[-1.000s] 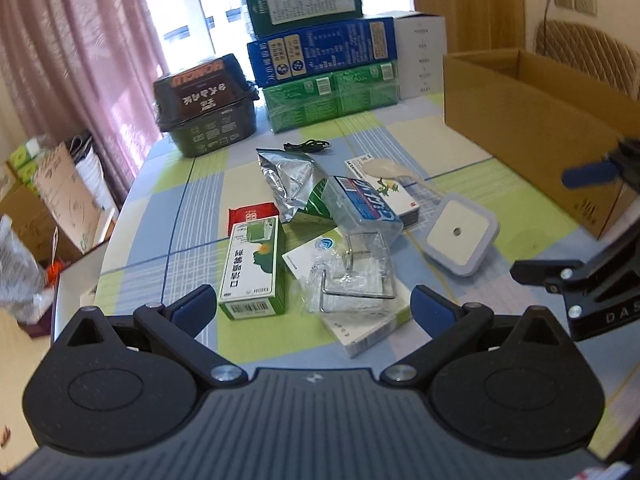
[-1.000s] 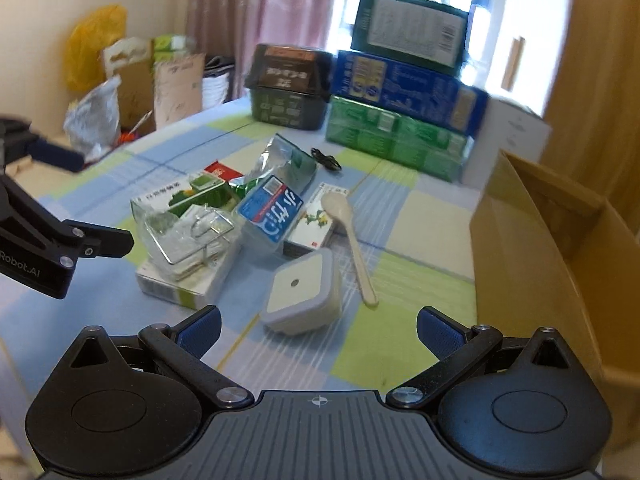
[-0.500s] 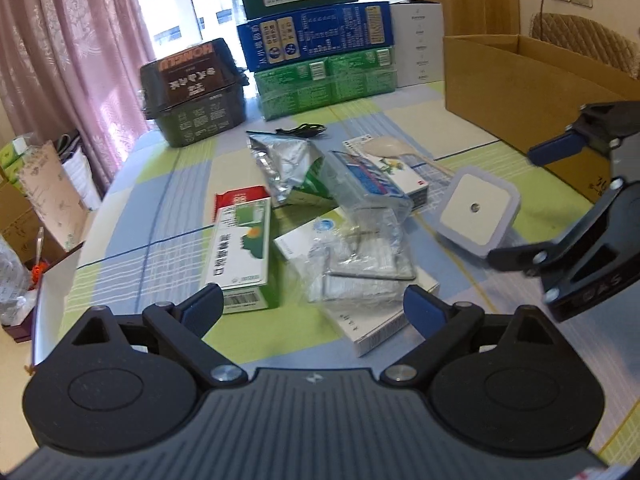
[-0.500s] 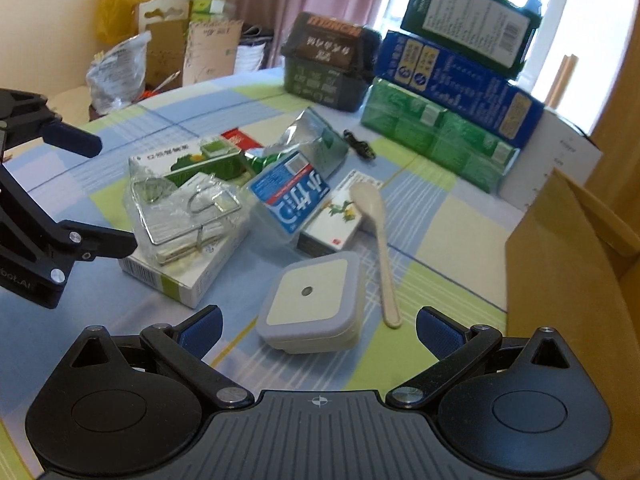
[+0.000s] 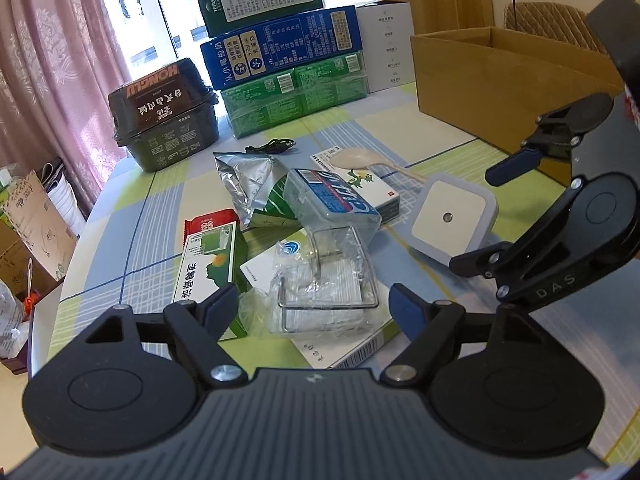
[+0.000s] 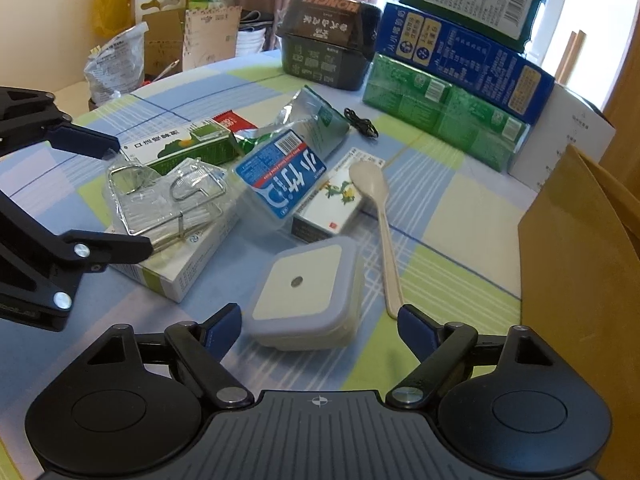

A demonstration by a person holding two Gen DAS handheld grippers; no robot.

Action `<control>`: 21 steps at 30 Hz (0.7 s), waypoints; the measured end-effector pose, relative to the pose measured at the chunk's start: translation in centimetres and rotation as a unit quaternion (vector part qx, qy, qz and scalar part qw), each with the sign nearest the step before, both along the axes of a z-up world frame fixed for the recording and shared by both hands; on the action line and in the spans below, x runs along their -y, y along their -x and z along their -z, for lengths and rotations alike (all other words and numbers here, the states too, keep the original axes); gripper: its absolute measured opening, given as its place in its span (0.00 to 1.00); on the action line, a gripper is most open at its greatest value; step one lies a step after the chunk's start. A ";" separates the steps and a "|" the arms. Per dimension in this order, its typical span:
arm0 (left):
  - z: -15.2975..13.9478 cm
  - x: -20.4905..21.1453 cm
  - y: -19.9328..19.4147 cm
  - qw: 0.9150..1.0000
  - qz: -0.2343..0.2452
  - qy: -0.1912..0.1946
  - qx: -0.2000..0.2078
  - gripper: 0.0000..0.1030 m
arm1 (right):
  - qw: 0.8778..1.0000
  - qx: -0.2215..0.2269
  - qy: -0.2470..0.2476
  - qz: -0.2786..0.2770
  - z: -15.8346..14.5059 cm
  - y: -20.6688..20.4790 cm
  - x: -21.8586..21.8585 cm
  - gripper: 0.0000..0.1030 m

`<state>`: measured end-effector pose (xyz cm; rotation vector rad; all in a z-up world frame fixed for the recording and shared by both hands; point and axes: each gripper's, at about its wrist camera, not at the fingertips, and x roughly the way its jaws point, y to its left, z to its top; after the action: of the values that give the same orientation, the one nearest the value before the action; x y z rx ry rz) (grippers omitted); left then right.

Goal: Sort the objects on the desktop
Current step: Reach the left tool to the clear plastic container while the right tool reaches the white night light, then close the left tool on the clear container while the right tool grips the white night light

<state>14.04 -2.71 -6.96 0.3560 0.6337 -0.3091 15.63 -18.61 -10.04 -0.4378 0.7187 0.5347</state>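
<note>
A pile of small objects lies on the checked tablecloth. My left gripper (image 5: 314,306) is open just in front of a clear bag with a wire rack (image 5: 326,288) that rests on a white box (image 5: 348,344). My right gripper (image 6: 320,326) is open, its fingers on either side of a white square night light (image 6: 302,284), close above it. The night light also shows in the left wrist view (image 5: 452,214). Nearby lie a white spoon (image 6: 380,216), a blue-labelled clear box (image 6: 280,176), a green medicine box (image 5: 204,264) and a foil pouch (image 5: 250,176).
An open cardboard box (image 5: 500,76) stands at the right. Stacked green and blue cartons (image 5: 288,60) and a dark bowl container (image 5: 164,116) stand at the back. A black cable (image 5: 272,146) lies before them. The table edge runs at the left.
Both grippers have moved forward and lower toward the pile. The right gripper now brackets the night light. The left one is closer to the bagged wire rack.
</note>
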 end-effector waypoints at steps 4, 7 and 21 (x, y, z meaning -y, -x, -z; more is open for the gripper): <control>0.4 0.0 -0.4 1.000 -0.005 0.000 -0.007 0.68 | 1.000 0.004 0.014 -0.012 0.3 -0.2 -0.8 0.78; 0.6 0.1 -0.6 1.000 -0.007 -0.002 -0.009 0.65 | 0.999 0.010 0.029 -0.018 0.7 -0.2 -1.2 0.76; 0.8 0.2 -0.9 1.000 -0.016 0.002 -0.014 0.66 | 1.000 -0.014 0.003 0.019 0.6 -1.1 -0.5 0.63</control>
<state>14.94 -2.92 -7.76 0.3380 0.6649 -0.2854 16.69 -18.09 -10.60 -0.4214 0.7539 0.5045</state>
